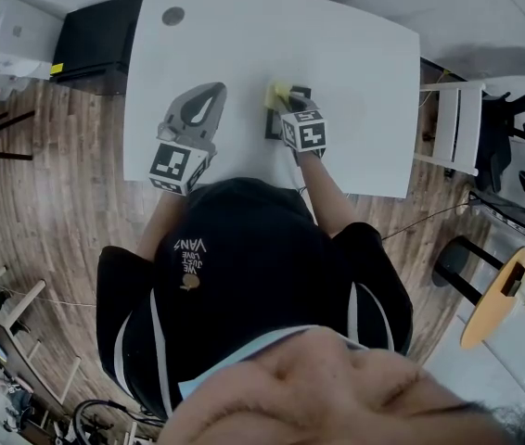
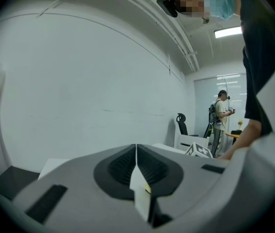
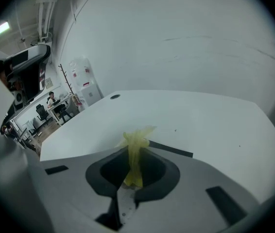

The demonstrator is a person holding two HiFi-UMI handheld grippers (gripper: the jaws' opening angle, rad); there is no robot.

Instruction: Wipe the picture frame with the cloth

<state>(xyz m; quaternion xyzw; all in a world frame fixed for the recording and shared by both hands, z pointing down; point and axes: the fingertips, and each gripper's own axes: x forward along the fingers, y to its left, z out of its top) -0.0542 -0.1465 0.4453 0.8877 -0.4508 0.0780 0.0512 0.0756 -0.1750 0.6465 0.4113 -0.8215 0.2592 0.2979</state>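
A small black picture frame [image 1: 271,121] lies flat near the middle of the white table [image 1: 355,72]. My right gripper [image 1: 282,96] sits on top of it, shut on a yellow cloth [image 1: 275,91]. In the right gripper view the cloth [image 3: 134,152] is pinched between the jaws and bunches out past the tips, with a strip of the frame's black edge [image 3: 172,149] just beyond. My left gripper [image 1: 216,89] hovers over bare table to the left of the frame, shut and holding nothing. In its own view the left gripper [image 2: 136,148] has its jaws closed together and faces a blank wall.
A black cabinet [image 1: 98,37] stands off the table's far left corner. A white chair [image 1: 454,123] and a black office chair [image 1: 515,123] stand to the right. A round cable hole [image 1: 172,15] marks the table's far left. A person [image 2: 221,121] stands in the background.
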